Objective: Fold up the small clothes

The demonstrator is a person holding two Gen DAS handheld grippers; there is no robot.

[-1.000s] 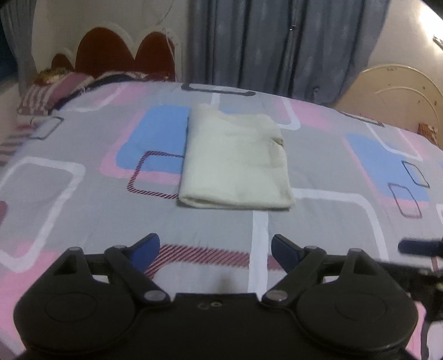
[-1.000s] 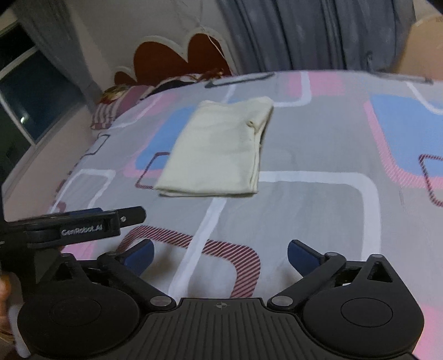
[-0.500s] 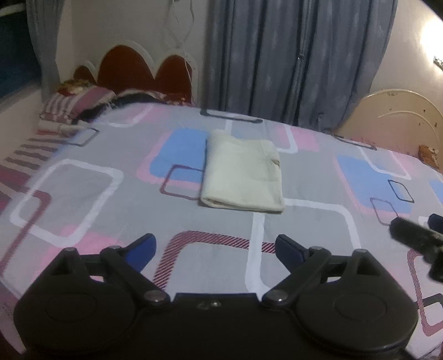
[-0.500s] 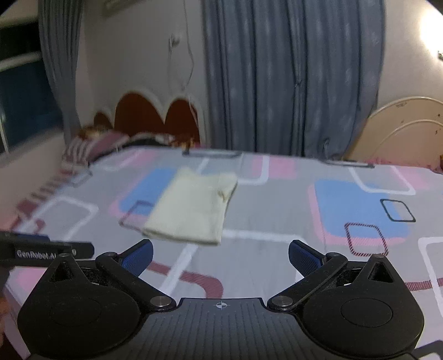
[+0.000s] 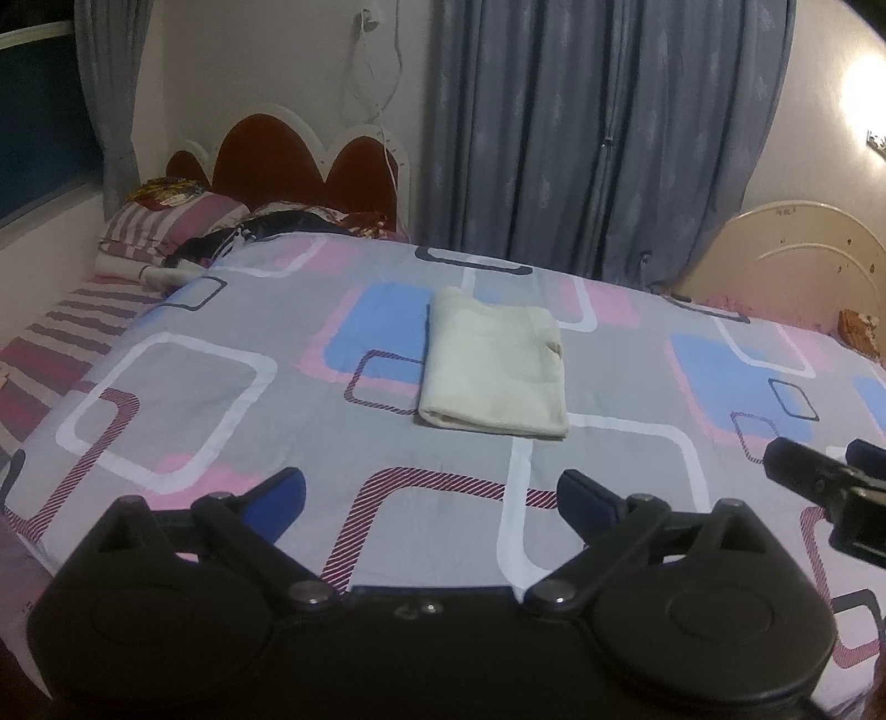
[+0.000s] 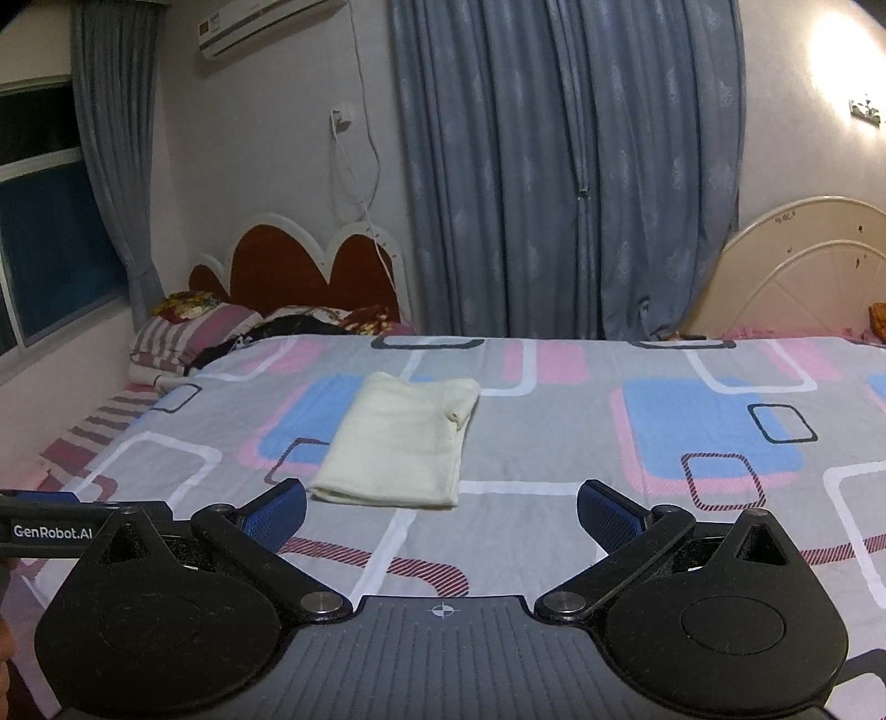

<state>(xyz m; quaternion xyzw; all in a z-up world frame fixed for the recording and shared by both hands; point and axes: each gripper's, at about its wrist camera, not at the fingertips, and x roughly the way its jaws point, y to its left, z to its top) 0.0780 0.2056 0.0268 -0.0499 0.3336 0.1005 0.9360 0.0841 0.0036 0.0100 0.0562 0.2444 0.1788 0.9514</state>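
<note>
I've pulled both claws, left [image 5: 431, 493] and right [image 6: 441, 507], back wide open and empty, the left's jaws just widening, leaving the cream garment [image 5: 494, 370] folded on the bed [image 5: 221, 399], seemingly finished.

Readable text: one item. White lettering "GenRobot.AI" on a black bar [image 6: 52, 530] of the left claw [image 6: 39, 498], seen at the left edge of the right wrist view, level with the bed's near edge.

Air conditioner [image 6: 260, 22], high on the wall: a small label [image 6: 209, 25] at its left end, possibly a rating sticker; print too small to read.

Left wrist view: no legible text.
</note>
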